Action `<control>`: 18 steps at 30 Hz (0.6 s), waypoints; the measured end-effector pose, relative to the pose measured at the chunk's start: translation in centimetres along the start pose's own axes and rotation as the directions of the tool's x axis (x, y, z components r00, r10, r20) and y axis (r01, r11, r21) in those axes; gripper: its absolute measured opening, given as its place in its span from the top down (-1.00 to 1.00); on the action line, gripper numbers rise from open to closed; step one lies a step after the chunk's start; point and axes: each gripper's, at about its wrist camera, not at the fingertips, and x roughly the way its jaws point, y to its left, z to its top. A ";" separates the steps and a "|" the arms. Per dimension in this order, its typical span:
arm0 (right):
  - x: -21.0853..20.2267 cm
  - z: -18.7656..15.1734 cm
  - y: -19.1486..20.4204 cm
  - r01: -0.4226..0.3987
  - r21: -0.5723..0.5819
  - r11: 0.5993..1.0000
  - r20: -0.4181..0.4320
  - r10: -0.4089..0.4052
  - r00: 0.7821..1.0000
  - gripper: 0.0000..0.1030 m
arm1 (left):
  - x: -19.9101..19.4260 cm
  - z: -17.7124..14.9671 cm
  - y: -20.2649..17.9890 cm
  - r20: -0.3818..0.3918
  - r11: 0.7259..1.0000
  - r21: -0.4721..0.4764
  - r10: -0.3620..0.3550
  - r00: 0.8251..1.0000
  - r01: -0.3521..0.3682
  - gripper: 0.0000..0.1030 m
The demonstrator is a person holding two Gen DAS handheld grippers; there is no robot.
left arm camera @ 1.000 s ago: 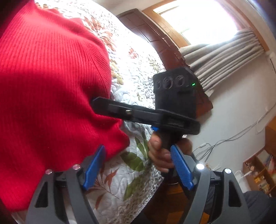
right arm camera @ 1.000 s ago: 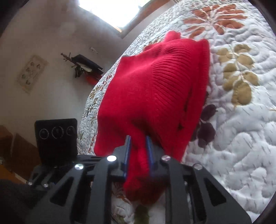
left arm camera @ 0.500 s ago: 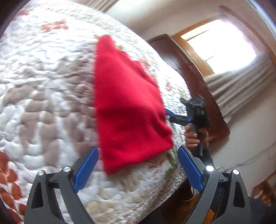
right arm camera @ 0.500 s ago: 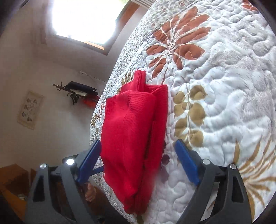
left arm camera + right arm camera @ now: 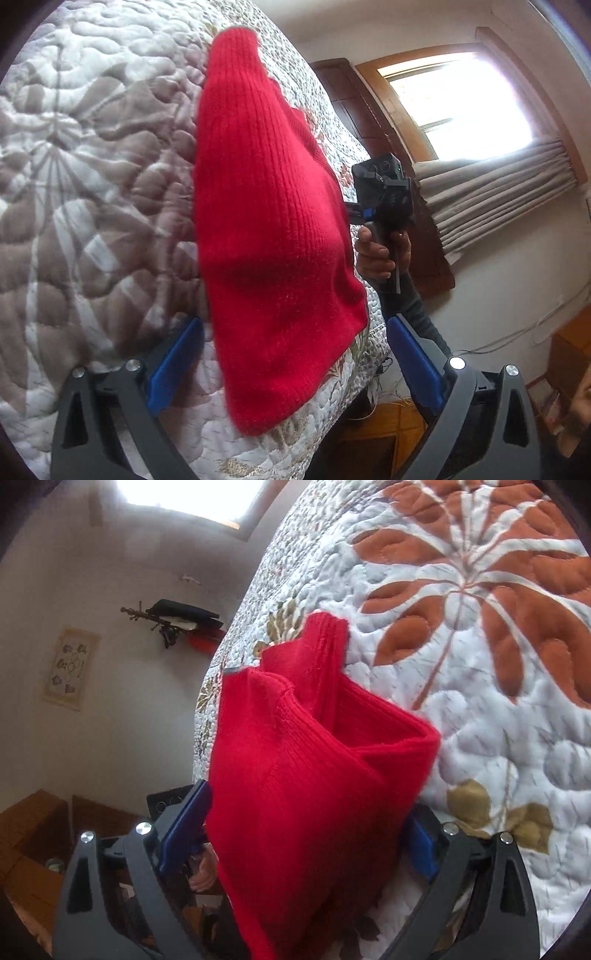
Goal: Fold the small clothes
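A red knitted garment [image 5: 273,236] lies folded in a long stack on the quilted floral bedspread [image 5: 92,184], near the bed's edge. My left gripper [image 5: 295,362] is open, its blue pads [image 5: 173,365] set wide on either side of the garment's near end. In the right wrist view the folded garment [image 5: 306,782] shows its layered edge. The right gripper [image 5: 303,836] is open too and straddles it without clamping it. The left wrist view also shows the right gripper's body [image 5: 384,192], held by a hand [image 5: 376,254] beside the bed.
The bedspread [image 5: 480,664] stretches far beyond the garment. A dark wooden headboard [image 5: 369,122] and a curtained window [image 5: 498,192] stand behind the bed. On the wall are a shelf [image 5: 177,616] and a picture [image 5: 70,668]. Wooden furniture [image 5: 33,834] stands beside the bed.
The right gripper let go of the red garment and opened. Both grippers pulled back from it, then came close again, so it now sits between each pair of open fingers.
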 end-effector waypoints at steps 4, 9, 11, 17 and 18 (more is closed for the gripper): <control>0.8 0.6 1.1 -0.072 -0.030 0.997 -0.010 0.071 0.997 -0.81 | 1.5 -0.1 -0.1 -0.046 0.997 0.007 -0.078 0.996 0.078 -0.92; 2.2 1.1 2.3 -0.165 -0.054 0.985 -0.037 0.163 0.986 -0.78 | 2.4 0.0 0.3 -0.020 0.993 -0.037 -0.113 0.993 0.112 -0.92; 3.5 1.5 2.8 -0.155 -0.069 0.986 -0.059 0.151 0.987 -0.78 | 2.8 0.2 -0.1 -0.029 0.996 -0.030 -0.089 0.996 0.088 -0.92; 5.0 2.5 3.9 -0.148 -0.073 0.986 -0.059 0.144 0.988 -0.78 | 2.8 0.1 -0.8 -0.035 0.999 -0.014 0.042 0.999 -0.042 -0.23; 5.0 2.4 3.6 -0.139 -0.078 0.987 -0.058 0.134 0.989 -0.73 | 2.9 0.1 -0.3 -0.038 0.998 -0.038 0.056 0.998 -0.058 0.01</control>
